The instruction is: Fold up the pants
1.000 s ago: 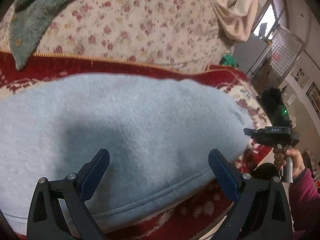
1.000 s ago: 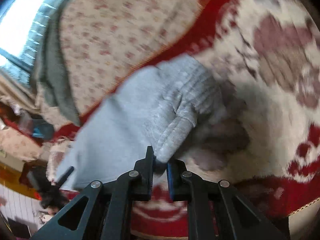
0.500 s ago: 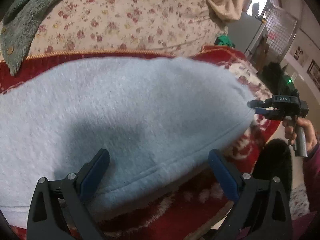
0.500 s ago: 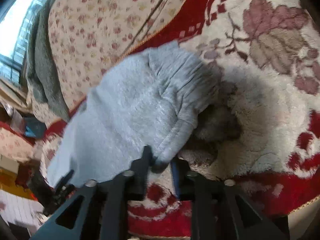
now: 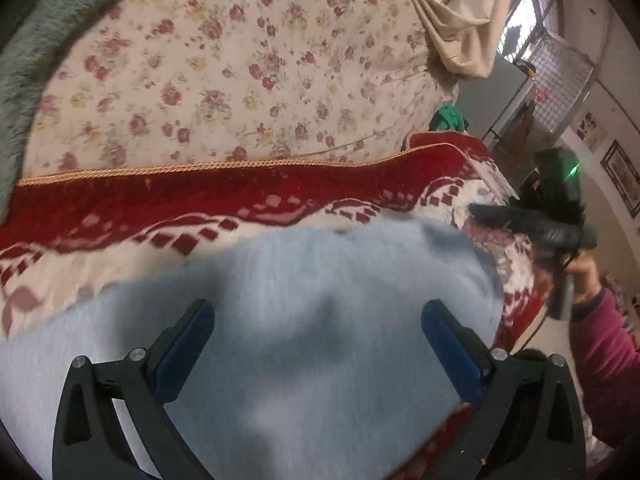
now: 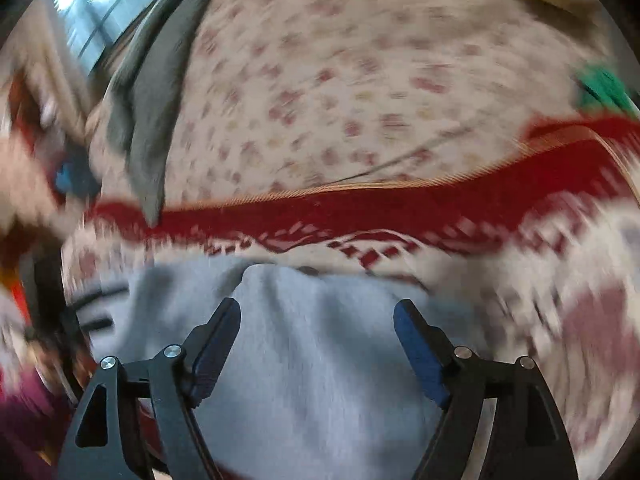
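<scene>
Pants [image 5: 304, 320], pale blue fleece, lie on red-and-cream rug [image 5: 200, 200] before floral cover [image 5: 240, 72]. Left gripper [image 5: 318, 330] hangs above them, jaws wide, empty. Right gripper [image 6: 318, 330], jaws just opened wide, holds nothing.

The pants [image 5: 312, 320] are pale blue fleece, plain all over. Under them lies a blanket [image 5: 200, 200], deep red with cream checks and dusky pink flowers, edged in gold cord. The sheet [image 5: 240, 80] beyond is cream, strewn with small red and yellow roses. A grey-green fleece [image 5: 24, 60] lies at its corner (plain too). Each claw [image 5: 318, 324] is black with blue pads [image 5: 448, 344]. The sleeve [image 5: 600, 352] is magenta.
</scene>
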A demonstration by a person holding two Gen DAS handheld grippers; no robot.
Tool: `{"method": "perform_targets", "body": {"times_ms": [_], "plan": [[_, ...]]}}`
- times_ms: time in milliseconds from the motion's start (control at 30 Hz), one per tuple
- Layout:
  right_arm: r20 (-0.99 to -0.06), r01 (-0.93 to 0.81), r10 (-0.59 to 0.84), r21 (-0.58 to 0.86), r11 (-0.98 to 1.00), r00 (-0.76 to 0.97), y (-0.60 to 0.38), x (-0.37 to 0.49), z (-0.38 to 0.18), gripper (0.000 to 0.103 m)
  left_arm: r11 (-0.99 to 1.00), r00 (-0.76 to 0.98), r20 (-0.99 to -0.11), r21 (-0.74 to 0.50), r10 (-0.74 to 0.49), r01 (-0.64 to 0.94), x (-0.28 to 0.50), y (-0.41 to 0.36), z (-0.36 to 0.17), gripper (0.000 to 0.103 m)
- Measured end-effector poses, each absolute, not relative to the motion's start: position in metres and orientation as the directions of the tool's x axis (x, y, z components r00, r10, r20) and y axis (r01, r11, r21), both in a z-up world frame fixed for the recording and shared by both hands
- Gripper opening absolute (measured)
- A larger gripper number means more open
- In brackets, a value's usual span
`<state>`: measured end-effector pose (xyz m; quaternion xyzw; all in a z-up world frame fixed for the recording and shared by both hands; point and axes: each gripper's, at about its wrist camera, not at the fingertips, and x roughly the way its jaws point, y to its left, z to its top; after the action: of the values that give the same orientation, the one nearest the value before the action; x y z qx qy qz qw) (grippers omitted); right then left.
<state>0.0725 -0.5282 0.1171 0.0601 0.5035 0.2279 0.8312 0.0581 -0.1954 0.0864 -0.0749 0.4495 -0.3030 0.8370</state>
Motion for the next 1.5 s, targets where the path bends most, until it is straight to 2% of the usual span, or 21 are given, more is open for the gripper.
{"method": "perform_targets", "body": {"times_ms": [167,233,267,400,633,767,867,900,933,967,1033,1100,1133,1167,1200,1267,1333,1400,1500], "plan": [[-0.889,-0.447,0.366,0.219,0.867,0.275,-0.507,0.097,0.070,0.082,0.776,0.324,-0.725,-0.458,-0.608,0.434,0.118,-0.207,0.073,0.103],[-0.920,-0.504,0.325,0.177,0.845,0.221,-0.501,0.094,0.048,0.050,0.771,0.292,-0.733,-0.480,-0.614,0.418,0.140,-0.211,0.063,0.103],[-0.932,-0.521,0.299,0.155,0.839,0.203,-0.500,0.093,0.040,0.031,0.773,0.279,-0.740,-0.485,-0.612,0.409,0.150,-0.212,0.057,0.103],[-0.938,-0.555,0.245,0.071,0.829,0.246,-0.496,0.080,0.038,0.017,0.755,0.182,-0.758,-0.531,-0.626,0.385,0.177,-0.224,0.035,0.103],[-0.919,-0.509,0.187,-0.017,0.861,0.347,-0.515,0.058,0.067,0.012,0.737,0.073,-0.788,-0.533,-0.611,0.416,0.187,-0.248,0.018,0.103],[-0.912,-0.473,0.224,0.038,0.880,0.344,-0.529,0.041,0.076,0.012,0.697,-0.031,-0.782,-0.572,-0.623,0.433,0.183,-0.272,0.010,0.103],[-0.910,-0.449,0.237,0.064,0.891,0.341,-0.537,0.031,0.078,0.012,0.709,-0.100,-0.822,-0.539,-0.560,0.454,0.173,-0.292,-0.001,0.103],[-0.908,-0.446,0.249,0.079,0.892,0.338,-0.537,0.029,0.078,0.012,0.705,-0.109,-0.823,-0.539,-0.558,0.461,0.168,-0.295,-0.003,0.102],[-0.906,-0.449,0.255,0.083,0.890,0.338,-0.536,0.027,0.078,0.013,0.704,-0.106,-0.823,-0.537,-0.559,0.465,0.166,-0.296,-0.002,0.093],[-0.902,-0.454,0.251,0.071,0.888,0.350,-0.535,0.026,0.079,0.015,0.706,-0.094,-0.824,-0.532,-0.559,0.468,0.165,-0.296,-0.001,0.075],[-0.891,-0.455,0.252,0.058,0.889,0.378,-0.533,0.028,0.085,0.017,0.714,-0.070,-0.820,-0.534,-0.568,0.453,0.166,-0.292,0.001,0.053],[-0.882,-0.450,0.247,0.045,0.892,0.401,-0.533,0.035,0.089,0.020,0.711,-0.046,-0.809,-0.541,-0.586,0.448,0.164,-0.285,0.004,0.041],[-0.875,-0.445,0.251,0.046,0.895,0.414,-0.535,0.040,0.090,0.026,0.712,-0.029,-0.809,-0.533,-0.587,0.457,0.162,-0.282,0.007,0.032],[-0.872,-0.434,0.253,0.052,0.899,0.420,-0.538,0.044,0.090,0.038,0.707,-0.014,-0.805,-0.529,-0.593,0.468,0.158,-0.280,0.012,0.029],[-0.870,-0.410,0.257,0.070,0.909,0.422,-0.544,0.050,0.089,0.062,0.696,0.001,-0.794,-0.533,-0.608,0.482,0.153,-0.277,0.017,0.029],[-0.866,-0.357,0.281,0.129,0.925,0.414,-0.561,0.060,0.086,0.084,0.674,0.025,-0.774,-0.536,-0.633,0.509,0.143,-0.274,0.028,0.028],[-0.871,-0.294,0.292,0.181,0.938,0.396,-0.580,0.069,0.081,0.084,0.654,0.051,-0.753,-0.534,-0.656,0.535,0.132,-0.270,0.039,0.028],[-0.863,-0.233,0.395,0.333,0.914,0.315,-0.600,0.078,0.068,0.086,0.636,0.067,-0.730,-0.543,-0.680,0.549,0.122,-0.266,0.046,0.027],[-0.858,-0.163,0.459,0.431,0.888,0.230,-0.614,0.089,0.043,0.089,0.625,0.099,-0.712,-0.531,-0.696,0.572,0.108,-0.259,0.052,0.026]]}}
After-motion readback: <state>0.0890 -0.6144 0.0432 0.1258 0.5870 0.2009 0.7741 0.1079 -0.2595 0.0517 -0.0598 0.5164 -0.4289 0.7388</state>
